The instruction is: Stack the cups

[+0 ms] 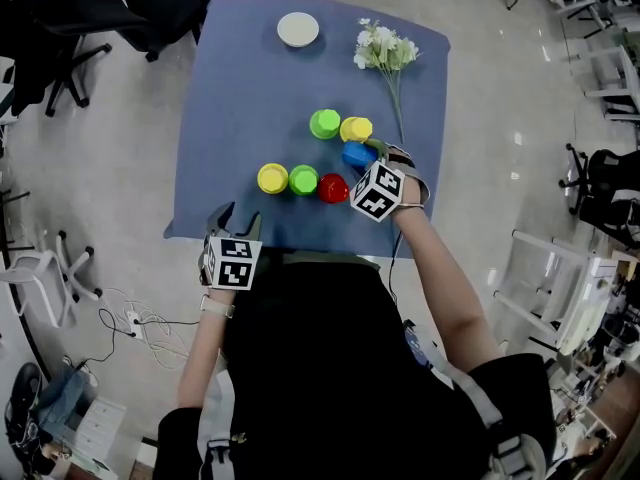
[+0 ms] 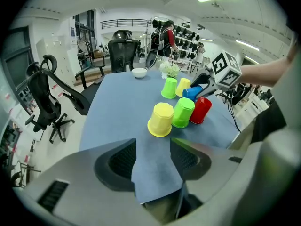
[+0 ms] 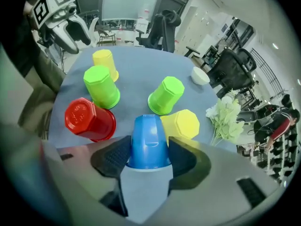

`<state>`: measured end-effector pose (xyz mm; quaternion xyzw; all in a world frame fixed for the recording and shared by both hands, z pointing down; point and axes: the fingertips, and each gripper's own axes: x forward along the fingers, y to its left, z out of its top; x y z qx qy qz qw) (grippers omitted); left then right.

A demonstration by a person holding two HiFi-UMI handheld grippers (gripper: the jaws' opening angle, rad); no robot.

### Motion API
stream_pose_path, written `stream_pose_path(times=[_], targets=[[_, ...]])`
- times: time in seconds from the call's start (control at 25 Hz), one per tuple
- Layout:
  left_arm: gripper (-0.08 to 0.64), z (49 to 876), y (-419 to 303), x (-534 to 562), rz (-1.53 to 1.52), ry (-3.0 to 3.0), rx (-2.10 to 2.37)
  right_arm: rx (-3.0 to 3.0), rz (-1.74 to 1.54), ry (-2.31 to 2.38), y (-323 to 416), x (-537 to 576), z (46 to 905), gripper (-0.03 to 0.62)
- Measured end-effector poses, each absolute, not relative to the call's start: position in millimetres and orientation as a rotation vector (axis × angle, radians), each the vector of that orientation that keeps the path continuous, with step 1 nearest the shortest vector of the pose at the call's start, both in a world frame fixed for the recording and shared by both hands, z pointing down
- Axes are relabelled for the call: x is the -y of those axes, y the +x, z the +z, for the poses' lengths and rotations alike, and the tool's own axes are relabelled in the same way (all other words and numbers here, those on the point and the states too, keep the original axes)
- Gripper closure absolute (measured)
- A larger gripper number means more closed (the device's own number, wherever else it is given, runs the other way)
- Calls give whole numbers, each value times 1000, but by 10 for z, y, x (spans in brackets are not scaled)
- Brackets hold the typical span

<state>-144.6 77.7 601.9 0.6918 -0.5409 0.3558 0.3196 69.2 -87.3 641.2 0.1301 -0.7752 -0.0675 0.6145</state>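
Note:
Six cups stand upside down on the blue tablecloth (image 1: 240, 88). A yellow cup (image 1: 272, 178), a green cup (image 1: 303, 179) and a red cup (image 1: 333, 188) form the near row. Behind them are a second green cup (image 1: 324, 123), a second yellow cup (image 1: 356, 129) and the blue cup (image 1: 357, 155). My right gripper (image 3: 148, 157) points steeply down, its pads against both sides of the blue cup (image 3: 148, 142), which rests on the cloth. My left gripper (image 2: 153, 161) hangs open and empty over the table's near edge, short of the yellow cup (image 2: 161, 119).
A white bowl (image 1: 298, 29) and a bunch of white flowers (image 1: 385, 50) lie at the far side of the table. Office chairs (image 1: 70, 28) stand off its far left corner. Cables (image 1: 140, 323) lie on the floor at the near left.

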Motion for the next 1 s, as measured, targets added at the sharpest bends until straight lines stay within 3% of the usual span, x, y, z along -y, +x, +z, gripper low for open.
stream_pose_path(times=[0.6,1.0], targets=[[327,5950,-1432,-684,955,1940,1353,2411,446,774,489,673,5272,333],[327,5888,-1466,-798,976,1994,1324,2531,560,791,138,293,5206,333]])
